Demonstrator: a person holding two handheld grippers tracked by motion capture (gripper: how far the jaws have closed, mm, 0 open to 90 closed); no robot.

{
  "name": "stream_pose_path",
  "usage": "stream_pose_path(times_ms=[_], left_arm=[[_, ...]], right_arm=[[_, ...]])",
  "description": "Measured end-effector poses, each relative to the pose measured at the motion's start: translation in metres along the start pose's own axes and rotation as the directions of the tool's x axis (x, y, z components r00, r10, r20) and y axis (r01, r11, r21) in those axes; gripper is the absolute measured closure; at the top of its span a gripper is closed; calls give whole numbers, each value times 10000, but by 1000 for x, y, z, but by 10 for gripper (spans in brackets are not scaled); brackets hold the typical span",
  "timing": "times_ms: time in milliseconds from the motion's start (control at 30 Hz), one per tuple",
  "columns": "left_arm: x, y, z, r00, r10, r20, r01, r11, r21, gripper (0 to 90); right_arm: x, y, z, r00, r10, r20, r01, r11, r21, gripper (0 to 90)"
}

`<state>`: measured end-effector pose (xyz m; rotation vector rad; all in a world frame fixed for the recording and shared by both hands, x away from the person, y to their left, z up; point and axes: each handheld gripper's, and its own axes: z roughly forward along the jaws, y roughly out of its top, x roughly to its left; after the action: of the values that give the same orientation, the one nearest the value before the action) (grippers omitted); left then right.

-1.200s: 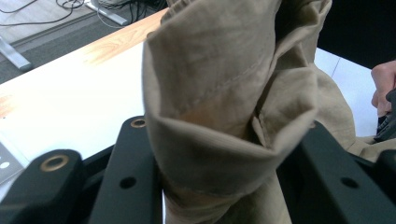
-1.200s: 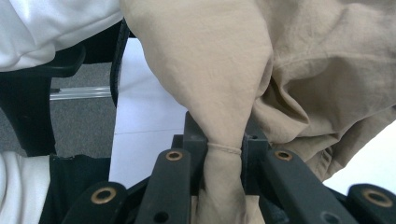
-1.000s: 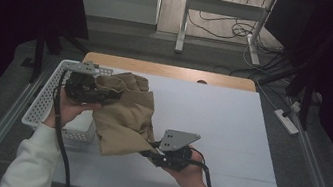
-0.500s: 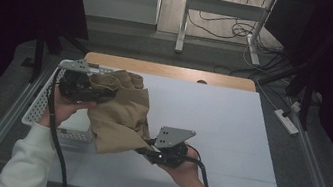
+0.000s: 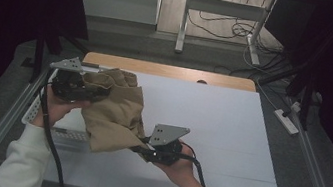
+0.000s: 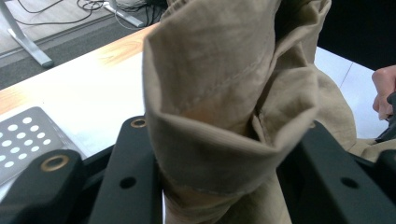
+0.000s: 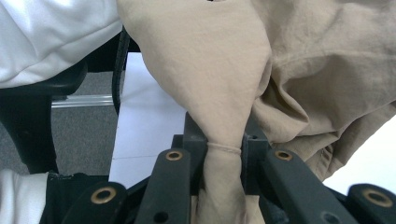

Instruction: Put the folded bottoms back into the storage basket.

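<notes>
A tan cloth garment (image 5: 113,110) hangs lifted above the left part of the white table (image 5: 229,129), stretched between both grippers. My left gripper (image 5: 96,91) is shut on a bunched, folded part of the garment (image 6: 224,107) at its upper left. Lower right, my right gripper (image 5: 142,146) is shut on a pinched hem of the same garment (image 7: 224,116). In the right gripper view the jaws squeeze the fabric into a narrow neck. A white sleeve (image 7: 51,37) of the person's left arm shows beyond it.
A white perforated basket (image 5: 44,114) sits at the table's left edge, under the left hand. A wooden strip (image 5: 168,70) borders the table's far side. Metal rails (image 5: 324,169) run along both sides. A power strip (image 5: 287,121) lies off the right edge.
Both grippers have carried the garment a little to the left and higher. The cloth hangs more over the basket edge than a second ago.
</notes>
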<state>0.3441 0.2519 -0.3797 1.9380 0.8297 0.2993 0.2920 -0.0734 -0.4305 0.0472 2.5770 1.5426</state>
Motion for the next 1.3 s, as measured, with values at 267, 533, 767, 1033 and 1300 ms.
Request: stream_pose_path(times_ms=[267, 533, 767, 1033, 1300], left_arm=[[5, -2, -7, 9999, -81, -98, 81, 10000, -44, 617], [11, 6, -25, 9992, 102, -393, -102, 9999, 8, 618], [23, 5, -34, 9979, -117, -635, 123, 9999, 93, 618], [39, 0, -44, 9938, -473, -1002, 481, 9988, 60, 617], [59, -2, -48, 9874, -840, -1343, 887, 9956, 296, 618]], right_arm=[[-2, 3, 7, 10000, -2, -82, 2, 10000, -7, 776], [-5, 15, 18, 9997, -90, -216, 85, 9997, -248, 776], [-8, 24, 31, 9996, -122, -268, 113, 9994, -329, 776], [-16, 35, 51, 9991, -134, -404, 129, 9998, -138, 776], [-24, 48, 71, 9992, -65, -401, 64, 10000, -37, 776]])
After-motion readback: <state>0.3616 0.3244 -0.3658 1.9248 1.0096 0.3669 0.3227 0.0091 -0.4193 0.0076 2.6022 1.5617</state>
